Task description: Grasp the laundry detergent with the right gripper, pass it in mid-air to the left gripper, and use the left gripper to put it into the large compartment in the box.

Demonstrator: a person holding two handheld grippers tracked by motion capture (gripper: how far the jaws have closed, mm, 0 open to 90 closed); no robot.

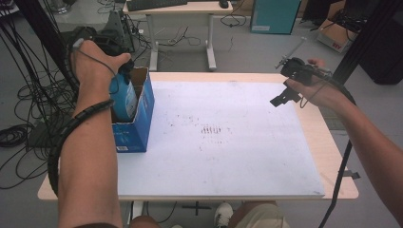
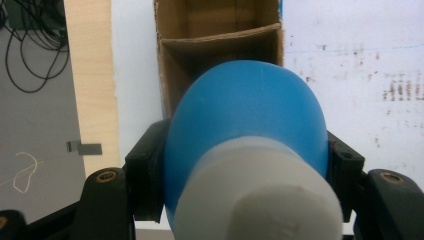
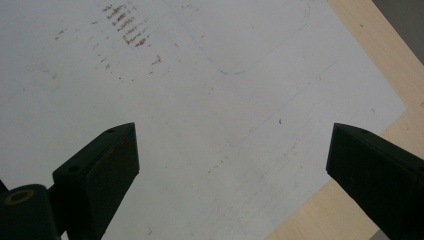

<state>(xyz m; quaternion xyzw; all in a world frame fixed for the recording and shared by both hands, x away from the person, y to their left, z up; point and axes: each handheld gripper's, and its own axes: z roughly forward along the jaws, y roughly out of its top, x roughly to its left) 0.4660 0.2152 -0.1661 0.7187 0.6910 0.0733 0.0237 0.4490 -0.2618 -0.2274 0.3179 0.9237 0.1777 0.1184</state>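
Nearest the lens in the left gripper view, the white cap and blue bottle (image 2: 245, 125) sit clamped between the left gripper's (image 2: 245, 185) jaws. At frame left of the high view, the bottle hangs partly inside the blue cardboard box (image 1: 138, 118) on the counter (image 1: 328, 137). Judgement: lower it straight into the open compartment, clear of the divider, before releasing. At upper right, the right gripper (image 1: 287, 88) hovers, jaws apart and empty.

Left gripper (image 2: 245, 165) clamped, right gripper (image 3: 232, 165) fingers wide apart.
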